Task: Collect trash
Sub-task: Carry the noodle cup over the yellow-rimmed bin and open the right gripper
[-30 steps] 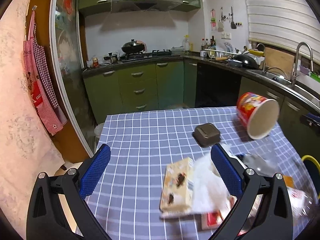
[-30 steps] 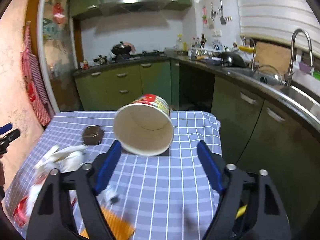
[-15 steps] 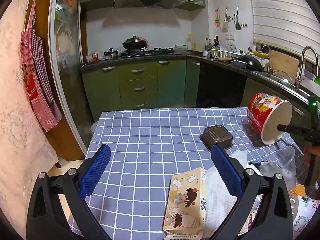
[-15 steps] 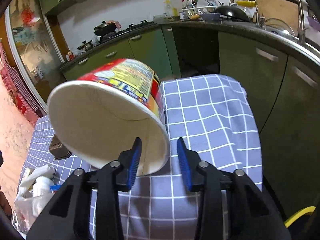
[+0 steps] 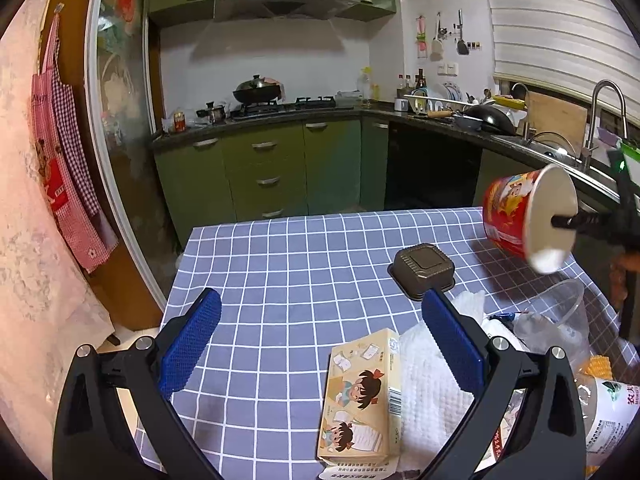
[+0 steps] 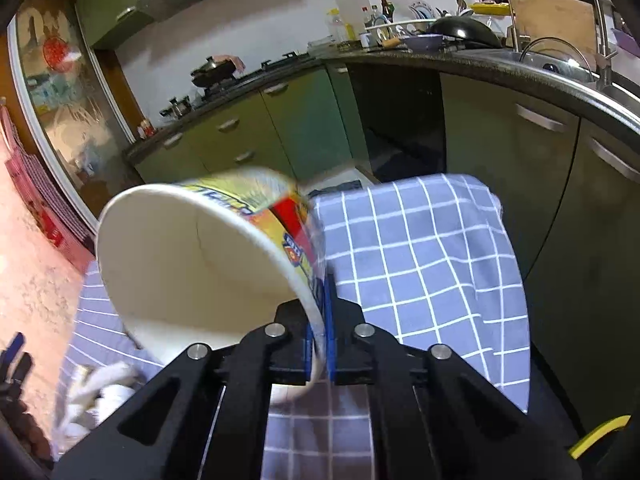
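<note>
A red and yellow paper noodle cup (image 6: pixel 208 256) hangs on its side above the table's right end, mouth toward the right wrist camera. My right gripper (image 6: pixel 318 320) is shut on its rim, one pad inside the wall and one outside. From the left wrist view the same cup (image 5: pixel 516 212) is seen lifted off the blue checked tablecloth (image 5: pixel 288 272). My left gripper (image 5: pixel 320 340) is open above the cloth with nothing between its fingers. Just ahead of it lie a cartoon-printed carton (image 5: pixel 360 396) and white paper towel (image 5: pixel 432 380).
A dark square container (image 5: pixel 424 268) sits mid-table. A clear plastic cup (image 5: pixel 560 316), a printed wrapper (image 5: pixel 612 412) and other scraps crowd the right near corner. Green cabinets (image 5: pixel 280 172), a stove and a sink counter (image 6: pixel 520 72) ring the table. A checked apron (image 5: pixel 68 172) hangs at left.
My right gripper's jaws closed from wide apart onto the cup's rim. The cup now hangs off the table and is tilted more. My left gripper sank a little toward the carton.
</note>
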`<state>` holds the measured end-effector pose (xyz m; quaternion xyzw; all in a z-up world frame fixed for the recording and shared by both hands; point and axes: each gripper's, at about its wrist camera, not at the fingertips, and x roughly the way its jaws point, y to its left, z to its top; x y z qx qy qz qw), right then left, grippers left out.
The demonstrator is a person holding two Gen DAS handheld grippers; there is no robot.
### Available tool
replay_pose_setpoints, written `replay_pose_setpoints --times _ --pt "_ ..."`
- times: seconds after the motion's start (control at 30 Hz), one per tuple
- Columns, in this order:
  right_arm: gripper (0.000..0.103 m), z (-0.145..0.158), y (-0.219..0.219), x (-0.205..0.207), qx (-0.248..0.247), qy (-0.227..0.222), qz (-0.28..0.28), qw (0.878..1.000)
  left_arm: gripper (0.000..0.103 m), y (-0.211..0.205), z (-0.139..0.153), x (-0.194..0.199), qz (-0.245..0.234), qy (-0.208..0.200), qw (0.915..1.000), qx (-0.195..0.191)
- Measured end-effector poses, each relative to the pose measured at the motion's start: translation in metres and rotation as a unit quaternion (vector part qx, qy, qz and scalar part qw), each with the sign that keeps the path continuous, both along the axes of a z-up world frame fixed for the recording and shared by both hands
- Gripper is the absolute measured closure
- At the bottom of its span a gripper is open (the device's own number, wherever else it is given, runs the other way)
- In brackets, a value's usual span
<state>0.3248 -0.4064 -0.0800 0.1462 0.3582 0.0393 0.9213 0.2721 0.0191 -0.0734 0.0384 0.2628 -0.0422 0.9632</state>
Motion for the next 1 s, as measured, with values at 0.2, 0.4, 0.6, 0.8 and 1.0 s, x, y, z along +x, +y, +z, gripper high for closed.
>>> replay_pose_setpoints --times 0.2,0.4,0.6,0.8,1.0 --pt "0.099 0.051 -0.028 -0.046 0.0 0.027 0.005 1.0 0.004 0.004 0.006 -0.005 -0.005 -0.008 0.9998 -0.015" --pt "0.099 0.095 -0.099 -0.139 -0.014 0.064 -0.045 0.997 0.004 0.003 0.02 -0.02 -0.012 -0.027 0.9994 -0.016" --pt "0.099 0.078 -0.176 -0.216 -0.006 0.127 -0.112 0.986 0.004 -0.002 0.04 -0.052 -0.024 -0.033 0.999 -0.017" --pt "0.099 0.0 -0.211 -0.234 0.001 0.214 -0.121 0.969 0.004 -0.013 0.051 -0.091 -0.032 -0.027 0.9989 -0.02" --pt "0.099 -0.079 -0.218 -0.213 -0.014 0.274 -0.118 0.954 0.004 -0.028 0.054 -0.127 -0.039 -0.019 0.9989 -0.015"
